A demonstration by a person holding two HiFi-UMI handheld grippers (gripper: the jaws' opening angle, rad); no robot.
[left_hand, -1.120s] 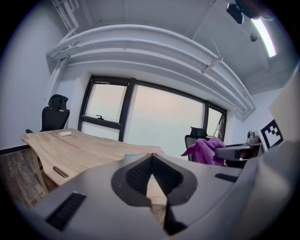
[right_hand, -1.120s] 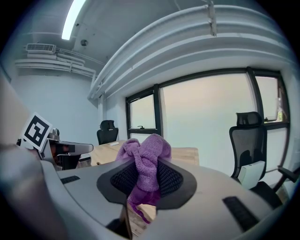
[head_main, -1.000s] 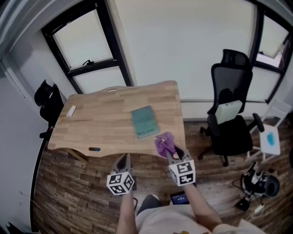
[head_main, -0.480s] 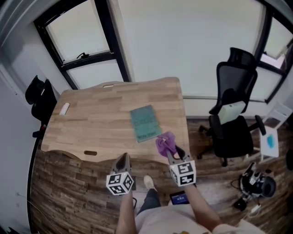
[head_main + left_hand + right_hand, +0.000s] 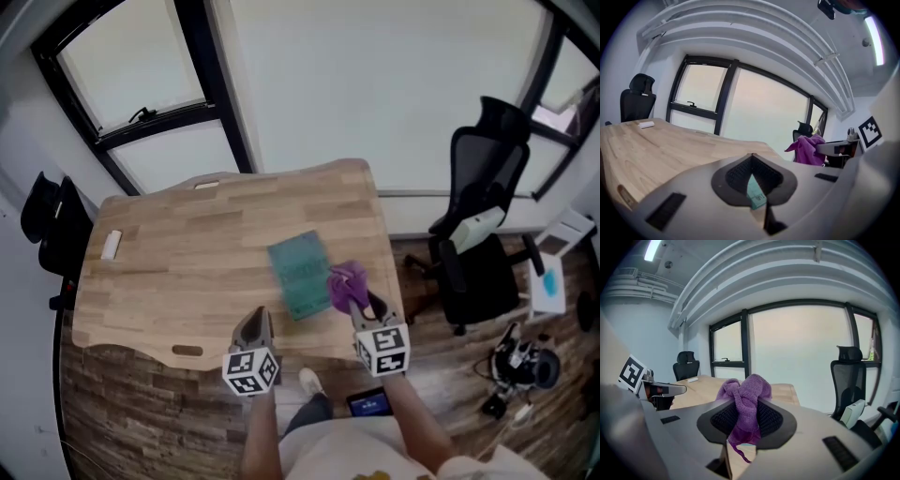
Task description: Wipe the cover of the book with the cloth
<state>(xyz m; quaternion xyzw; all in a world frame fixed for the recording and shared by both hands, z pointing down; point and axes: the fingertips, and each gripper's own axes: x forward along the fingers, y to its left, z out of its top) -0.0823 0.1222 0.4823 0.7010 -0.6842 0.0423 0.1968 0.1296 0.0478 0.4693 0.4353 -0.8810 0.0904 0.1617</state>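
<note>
Head view: the teal book (image 5: 298, 274) lies on the wooden surface (image 5: 178, 272) toward its right near corner, long axis running away from the person. The right gripper (image 5: 364, 309), clamped on the purple cloth (image 5: 348, 285), hangs just beside the book's right edge, nearer than the left gripper (image 5: 254, 328), which is closed and empty. Open room lies leftward; the surface's right edge is close.

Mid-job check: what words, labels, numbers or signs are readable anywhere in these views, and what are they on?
No text reads as words in any view.
On the book: faint marks on the teal cover, too blurred to read.
On the left gripper and right gripper: black-and-white square markers on their cubes, patterns only, no letters.
On the small screen on the floor: a blue glow, too small to read.
</note>
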